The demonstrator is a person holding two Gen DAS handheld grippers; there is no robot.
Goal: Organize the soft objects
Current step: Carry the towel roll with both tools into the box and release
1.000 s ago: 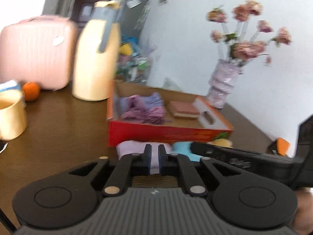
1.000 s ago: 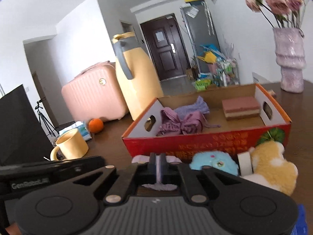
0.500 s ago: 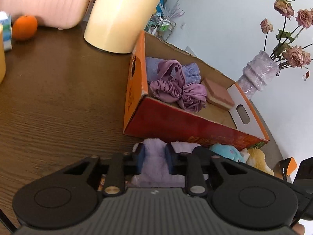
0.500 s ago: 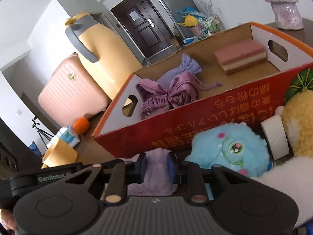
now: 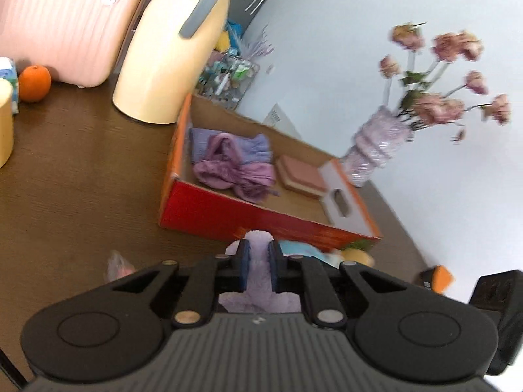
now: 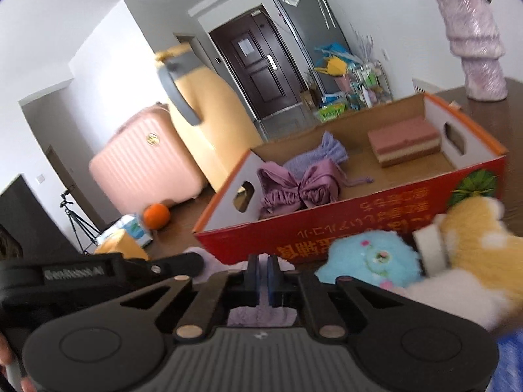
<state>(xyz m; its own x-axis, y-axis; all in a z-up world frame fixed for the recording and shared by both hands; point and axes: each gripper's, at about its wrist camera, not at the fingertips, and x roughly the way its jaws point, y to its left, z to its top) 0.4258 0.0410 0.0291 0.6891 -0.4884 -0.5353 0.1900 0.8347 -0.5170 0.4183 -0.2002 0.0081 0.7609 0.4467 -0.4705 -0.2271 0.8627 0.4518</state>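
A lilac fluffy cloth [image 5: 258,302] lies on the brown table in front of the red cardboard box [image 5: 209,209]. My left gripper [image 5: 258,261] is closing, its blue pads pressing a fold of the cloth. My right gripper [image 6: 261,269] is also closing, nearly together on a thin edge of the same lilac cloth [image 6: 258,317]. The left gripper [image 6: 176,263] shows just to its left. Inside the box [image 6: 359,215] lie purple pouches [image 6: 297,186] and a pink sponge [image 6: 403,140]. A blue plush [image 6: 369,258] and a yellow plush [image 6: 474,228] sit against its front.
A tall yellow jug [image 5: 170,58], a pink suitcase [image 5: 62,23], an orange [image 5: 34,78] and a yellow mug [image 5: 5,124] stand left of the box. A lilac vase [image 5: 376,150] with flowers stands behind it. A white tape roll [image 6: 428,248] leans between the plush toys.
Both pairs of jaws have narrowed onto the lilac cloth since half a second ago. Both views have rolled, and the box sits farther off in the left wrist view.
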